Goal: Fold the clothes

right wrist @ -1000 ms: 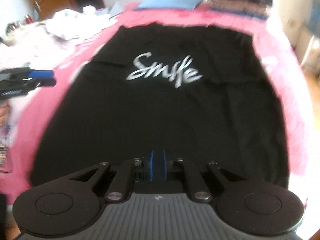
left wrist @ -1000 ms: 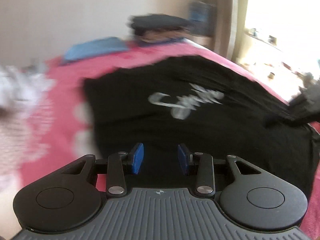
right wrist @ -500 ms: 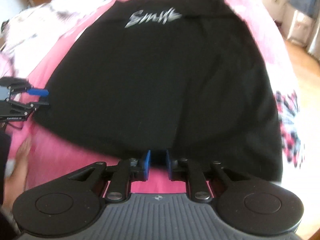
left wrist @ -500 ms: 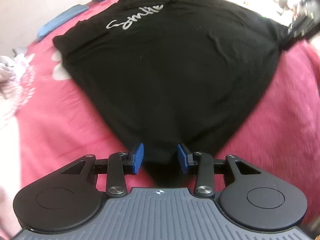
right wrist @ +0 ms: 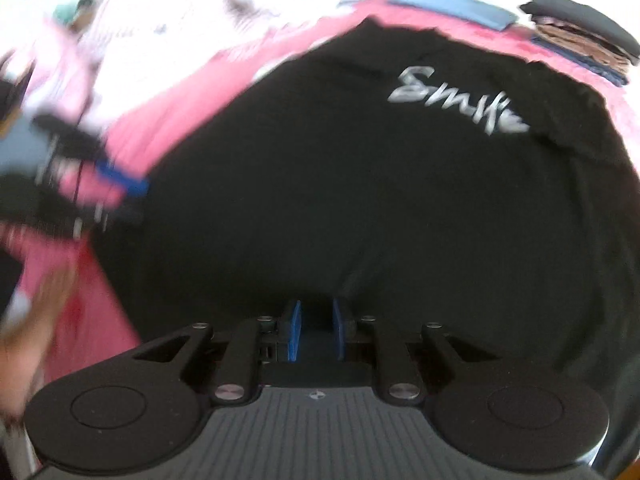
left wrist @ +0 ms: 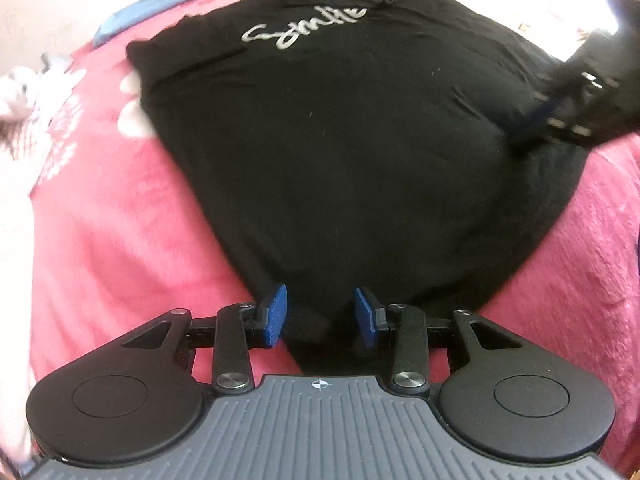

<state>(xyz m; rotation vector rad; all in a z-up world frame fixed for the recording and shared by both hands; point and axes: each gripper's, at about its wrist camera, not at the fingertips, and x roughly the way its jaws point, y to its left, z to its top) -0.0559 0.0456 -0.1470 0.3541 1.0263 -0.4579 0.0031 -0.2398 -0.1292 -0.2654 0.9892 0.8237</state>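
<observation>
A black T-shirt point(left wrist: 340, 152) with silver "Smile" lettering lies spread on a pink bed cover point(left wrist: 112, 248); it also shows in the right wrist view point(right wrist: 380, 200). My left gripper point(left wrist: 322, 320) is open, its blue pads on either side of the shirt's bottom left corner. My right gripper point(right wrist: 316, 334) is open with a narrower gap, over the shirt's bottom hem at the right; it shows blurred in the left wrist view point(left wrist: 560, 116). The left gripper shows blurred in the right wrist view point(right wrist: 100, 188).
A stack of folded clothes point(right wrist: 580, 40) and a blue folded item point(right wrist: 452, 8) lie at the head of the bed. A heap of white laundry point(right wrist: 180, 28) lies on the left side. The bed's right edge is near the window.
Both grippers have dropped to the shirt's bottom hem from above. The right gripper, shut a second ago, has opened. The left has stayed open and now straddles the corner.
</observation>
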